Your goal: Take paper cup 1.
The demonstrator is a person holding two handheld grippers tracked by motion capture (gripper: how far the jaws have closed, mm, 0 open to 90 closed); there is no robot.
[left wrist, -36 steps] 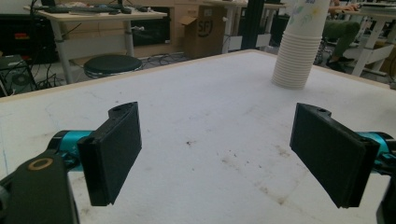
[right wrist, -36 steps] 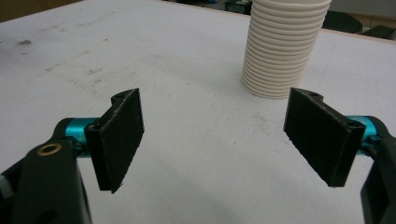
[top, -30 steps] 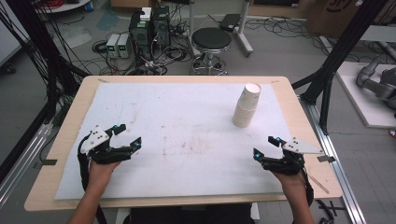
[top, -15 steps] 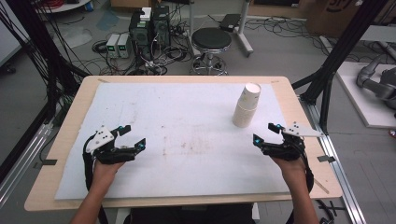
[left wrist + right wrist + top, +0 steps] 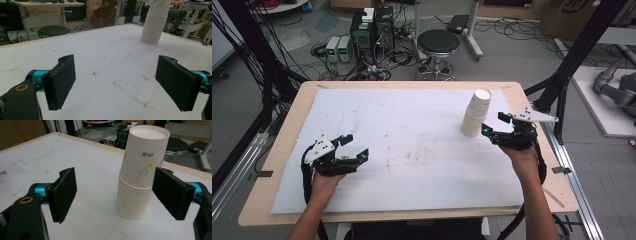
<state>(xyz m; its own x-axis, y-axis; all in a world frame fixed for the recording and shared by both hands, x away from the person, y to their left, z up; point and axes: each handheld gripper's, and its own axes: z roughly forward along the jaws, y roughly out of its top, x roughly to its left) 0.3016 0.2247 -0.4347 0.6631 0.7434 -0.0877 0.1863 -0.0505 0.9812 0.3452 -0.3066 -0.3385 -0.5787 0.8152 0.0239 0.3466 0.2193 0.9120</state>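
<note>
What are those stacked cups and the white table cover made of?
The stack of cups looks like matte paper, judging by its thin rolled rims and printed flowers. The white table cover seems to be a soft, felt-like sheet, dull, faintly fuzzy and stained brown; I can't say for sure.

Both tongs (image 5: 354, 146) (image 5: 496, 124) open – nothing gripped.

I see a stack of paper cups (image 5: 140, 182), matt white with a small printed flower and ribbed rims down its lower half. Under the stack lies a white sheet (image 5: 412, 150), matt and slightly rough, stained brown nearer me. Around that sheet I see the table (image 5: 287, 125) edge, pale smooth wood. My right gripper (image 5: 113, 195) has matt black pads (image 5: 63, 192) and glossy teal metal fittings.
</note>
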